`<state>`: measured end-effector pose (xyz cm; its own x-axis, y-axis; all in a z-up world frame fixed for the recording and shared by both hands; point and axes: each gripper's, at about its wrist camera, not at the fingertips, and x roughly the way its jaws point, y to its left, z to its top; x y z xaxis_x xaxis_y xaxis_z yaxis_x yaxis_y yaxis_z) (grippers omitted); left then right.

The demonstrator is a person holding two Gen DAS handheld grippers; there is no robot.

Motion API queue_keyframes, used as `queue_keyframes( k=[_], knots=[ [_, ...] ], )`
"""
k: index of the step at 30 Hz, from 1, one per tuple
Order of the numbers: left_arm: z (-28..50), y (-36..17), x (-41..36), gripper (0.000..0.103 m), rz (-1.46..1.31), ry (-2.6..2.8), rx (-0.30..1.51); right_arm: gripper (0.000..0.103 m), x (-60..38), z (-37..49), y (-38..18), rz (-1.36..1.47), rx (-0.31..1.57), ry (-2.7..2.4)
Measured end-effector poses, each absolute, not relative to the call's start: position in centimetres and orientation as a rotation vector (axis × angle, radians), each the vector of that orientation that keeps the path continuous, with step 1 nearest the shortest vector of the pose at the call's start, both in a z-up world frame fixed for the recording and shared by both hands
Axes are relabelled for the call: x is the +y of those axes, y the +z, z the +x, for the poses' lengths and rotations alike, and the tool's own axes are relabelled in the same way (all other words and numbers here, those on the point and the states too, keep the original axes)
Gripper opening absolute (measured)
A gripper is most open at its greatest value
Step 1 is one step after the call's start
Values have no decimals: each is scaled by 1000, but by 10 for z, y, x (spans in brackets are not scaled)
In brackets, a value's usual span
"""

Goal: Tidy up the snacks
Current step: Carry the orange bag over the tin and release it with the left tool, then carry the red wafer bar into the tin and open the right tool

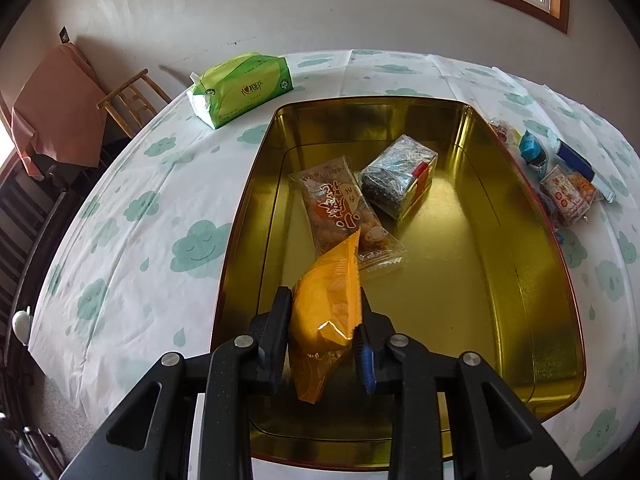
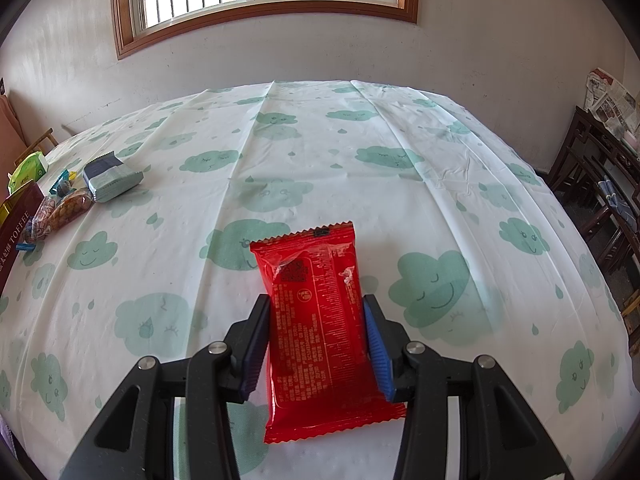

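My left gripper (image 1: pixel 325 300) hangs over the near end of an open gold tin (image 1: pixel 480 280), shut on an orange snack packet (image 1: pixel 332 276) whose far tip points down at the snacks inside. In the tin lie a clear-wrapped brown pastry (image 1: pixel 340 208) and a silvery dark pack (image 1: pixel 396 176). My right gripper (image 2: pixel 316 304) is shut on a red snack packet (image 2: pixel 316 280), gripped by its long sides over the cloud-print tablecloth (image 2: pixel 320 160). Several loose snacks (image 1: pixel 568 196) lie on the table right of the tin.
A green tissue pack (image 1: pixel 244 88) sits behind the tin's left corner. In the right wrist view the maroon tin wall (image 2: pixel 16 232), loose snacks (image 2: pixel 68 208) and a blue-grey packet (image 2: pixel 112 180) are far left. Dark wooden furniture (image 2: pixel 592 184) stands at the right, a chair (image 1: pixel 128 100) at the left.
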<state>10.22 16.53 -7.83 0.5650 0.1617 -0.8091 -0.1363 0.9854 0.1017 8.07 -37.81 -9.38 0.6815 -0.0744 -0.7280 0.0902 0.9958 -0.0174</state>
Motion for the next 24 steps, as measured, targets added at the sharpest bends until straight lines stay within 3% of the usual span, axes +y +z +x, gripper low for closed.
queue_keyframes(
  k=[4, 8, 15, 24],
  knots=[
    [101, -75, 166, 29, 29, 174, 942, 45, -378, 81, -94, 20, 816, -93],
    [98, -69, 165, 40, 30, 180, 922, 45, -378, 81, -94, 19, 816, -94],
    [92, -56, 171, 42, 3, 177, 891, 45, -377, 81, -94, 9, 815, -99],
    [74, -33, 191, 56, -41, 216, 818, 45, -369, 82, -91, 65, 842, -108]
  ],
)
